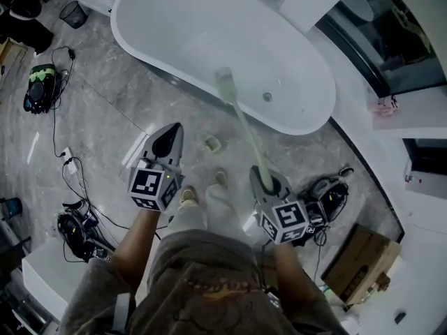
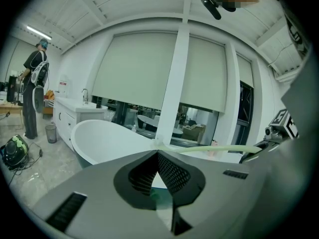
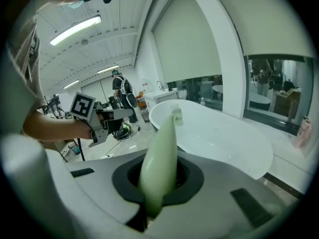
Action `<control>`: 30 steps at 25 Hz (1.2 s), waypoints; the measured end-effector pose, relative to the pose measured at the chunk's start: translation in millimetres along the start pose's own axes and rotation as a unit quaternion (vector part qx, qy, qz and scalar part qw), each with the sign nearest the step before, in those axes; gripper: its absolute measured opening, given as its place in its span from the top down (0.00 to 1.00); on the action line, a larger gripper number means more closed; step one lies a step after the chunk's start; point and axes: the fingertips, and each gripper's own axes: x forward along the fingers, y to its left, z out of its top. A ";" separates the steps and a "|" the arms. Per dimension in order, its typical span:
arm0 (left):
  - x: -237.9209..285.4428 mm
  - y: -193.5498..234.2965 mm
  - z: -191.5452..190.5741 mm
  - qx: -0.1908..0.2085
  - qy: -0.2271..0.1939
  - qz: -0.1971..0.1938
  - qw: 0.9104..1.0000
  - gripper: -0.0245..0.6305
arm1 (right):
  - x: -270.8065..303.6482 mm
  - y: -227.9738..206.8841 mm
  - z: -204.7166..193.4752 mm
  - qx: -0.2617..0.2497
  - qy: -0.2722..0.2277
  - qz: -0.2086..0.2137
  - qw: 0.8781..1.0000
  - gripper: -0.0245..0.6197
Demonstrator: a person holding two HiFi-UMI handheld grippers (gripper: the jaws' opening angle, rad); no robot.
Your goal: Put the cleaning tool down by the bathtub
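Observation:
A pale green long-handled cleaning tool [image 1: 246, 132] is held by its handle in my right gripper [image 1: 264, 180], which is shut on it. Its small brush head [image 1: 223, 81] hangs over the near rim of the white bathtub [image 1: 174, 19]. In the right gripper view the handle [image 3: 159, 158] runs out of my right gripper [image 3: 158, 177] toward the bathtub [image 3: 224, 138]. To the left, my left gripper [image 1: 168, 142] hovers over the marble floor, shut and empty. The left gripper view shows my left gripper [image 2: 157, 156] with its jaws together and the tool [image 2: 224, 149] crossing at right.
A small pale green square object [image 1: 212, 144] lies on the floor by the tub. Cables and gear [image 1: 40, 86] lie at left, a waste bin [image 1: 73, 12] at top left, a black device [image 1: 328, 190] and a cardboard box [image 1: 360, 260] at right. Another person [image 2: 35, 93] stands far left.

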 end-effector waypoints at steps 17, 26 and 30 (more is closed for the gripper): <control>36.3 38.1 -87.3 -0.016 0.024 0.013 0.999 0.97 | 73.1 -6.9 -83.4 0.005 0.061 0.021 0.998 0.95; 53.7 41.6 -139.9 -0.019 0.025 0.020 0.999 0.97 | 104.1 -18.0 -124.0 -0.008 0.087 0.041 0.995 0.95; 55.6 41.8 -165.8 -0.027 0.038 0.024 0.999 0.97 | 119.9 -22.7 -147.9 -0.014 0.103 0.050 0.993 0.95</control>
